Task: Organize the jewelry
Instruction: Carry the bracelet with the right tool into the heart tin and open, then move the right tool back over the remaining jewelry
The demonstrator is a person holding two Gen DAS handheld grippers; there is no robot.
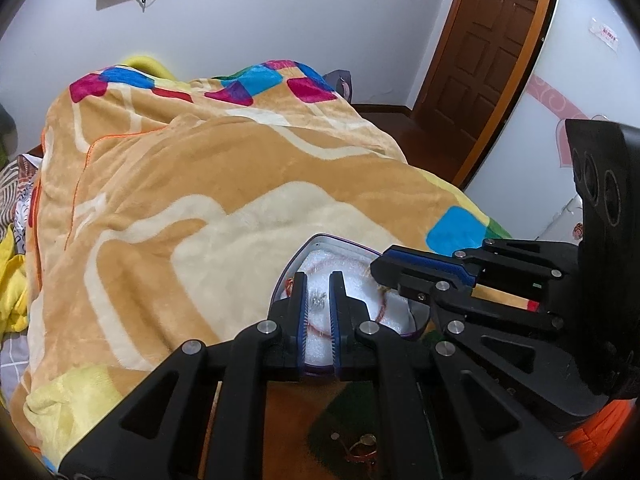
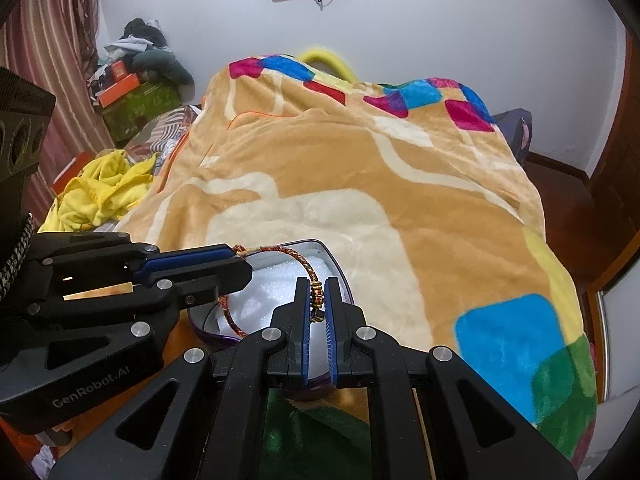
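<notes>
A heart-shaped tin box [image 1: 306,246] with white foam lining lies open on the blanket; it also shows in the right wrist view [image 2: 338,266]. A braided red-orange cord bracelet [image 2: 308,266] hangs over the box. My right gripper [image 2: 318,292] is shut on the bracelet's knotted part. My left gripper [image 1: 318,296] has a narrow gap and reaches over the foam, where small silver jewelry [image 1: 318,301] lies between its fingers; in the right wrist view its tips [image 2: 234,266] touch the bracelet's other side. The right gripper [image 1: 384,276] enters the left wrist view from the right.
An orange-and-cream blanket [image 1: 200,184] covers the bed. A ring and red cord [image 1: 362,446] lie on the blanket below my left gripper. Yellow clothes [image 2: 104,188] and boxes [image 2: 136,100] are at the left. A brown door [image 1: 488,52] stands at the far right.
</notes>
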